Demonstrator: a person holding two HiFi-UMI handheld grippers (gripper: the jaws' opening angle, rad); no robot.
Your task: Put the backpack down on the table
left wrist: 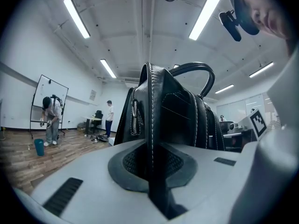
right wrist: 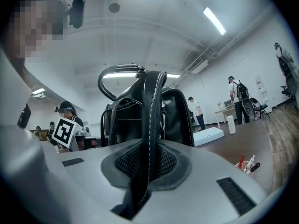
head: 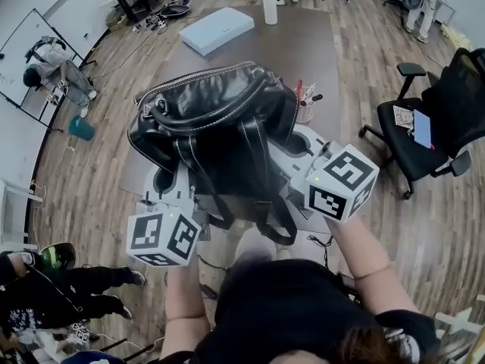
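Note:
A black leather backpack (head: 208, 123) hangs in the air above the near end of the dark brown table (head: 303, 48), carried from both sides. My left gripper (head: 178, 184) is shut on a black stitched shoulder strap (left wrist: 150, 125), which runs up between its jaws to the bag (left wrist: 180, 111). My right gripper (head: 303, 154) is shut on the other strap (right wrist: 150, 125) in the same way, with the bag's body and top handle (right wrist: 117, 73) just beyond. Loose strap ends (head: 276, 222) dangle under the bag. Both sets of fingertips are hidden by the bag in the head view.
On the table stand a pen cup (head: 305, 111) just right of the bag, a flat white box (head: 217, 29) and a white roll (head: 270, 8) at the far end. A black office chair (head: 432, 127) is to the right. People stand at the left by a whiteboard (head: 26, 51).

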